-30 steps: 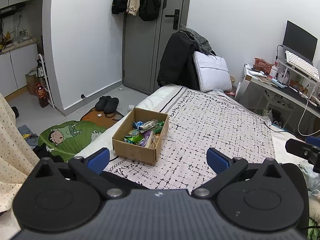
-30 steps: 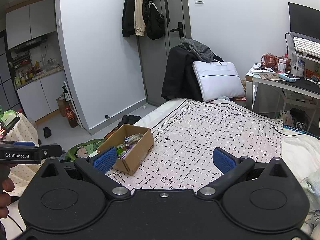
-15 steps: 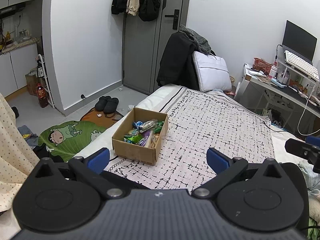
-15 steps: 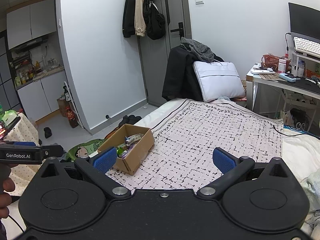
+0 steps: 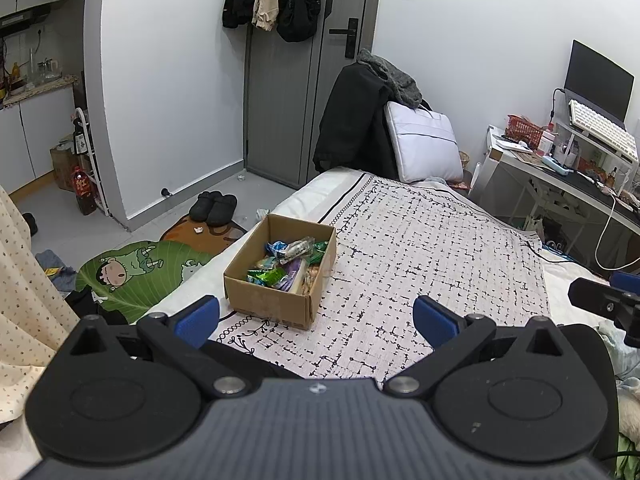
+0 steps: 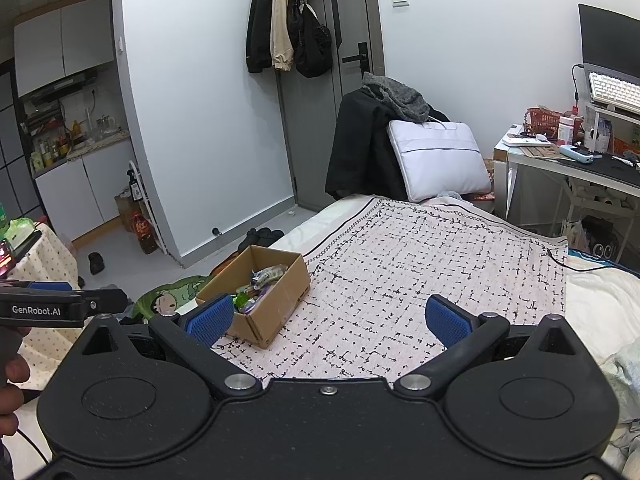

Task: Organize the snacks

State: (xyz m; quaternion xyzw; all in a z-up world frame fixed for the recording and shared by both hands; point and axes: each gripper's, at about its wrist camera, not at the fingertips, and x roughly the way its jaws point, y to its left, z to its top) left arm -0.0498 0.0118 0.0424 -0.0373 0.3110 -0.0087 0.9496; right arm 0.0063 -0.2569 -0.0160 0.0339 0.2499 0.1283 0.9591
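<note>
A brown cardboard box (image 5: pixel 276 308) (image 6: pixel 280 300) sits on the patterned bed cover near the bed's left edge. Several snack packets (image 5: pixel 290 264) (image 6: pixel 260 280) in green, blue and purple wrappers lie inside it. My left gripper (image 5: pixel 316 316) is open and empty, held above the cover just short of the box. My right gripper (image 6: pixel 328 316) is open and empty too, with the box beside its left finger. Each gripper shows at the edge of the other's view: the right gripper (image 5: pixel 608 304), the left gripper (image 6: pixel 60 306).
The patterned cover (image 5: pixel 420 248) spreads over the bed. A white cushion (image 5: pixel 424 148) and a chair draped with dark clothes stand at the far end. A cluttered desk (image 5: pixel 560 168) is at right. Slippers (image 5: pixel 212 206) and a cartoon mat (image 5: pixel 136 272) lie on the floor at left.
</note>
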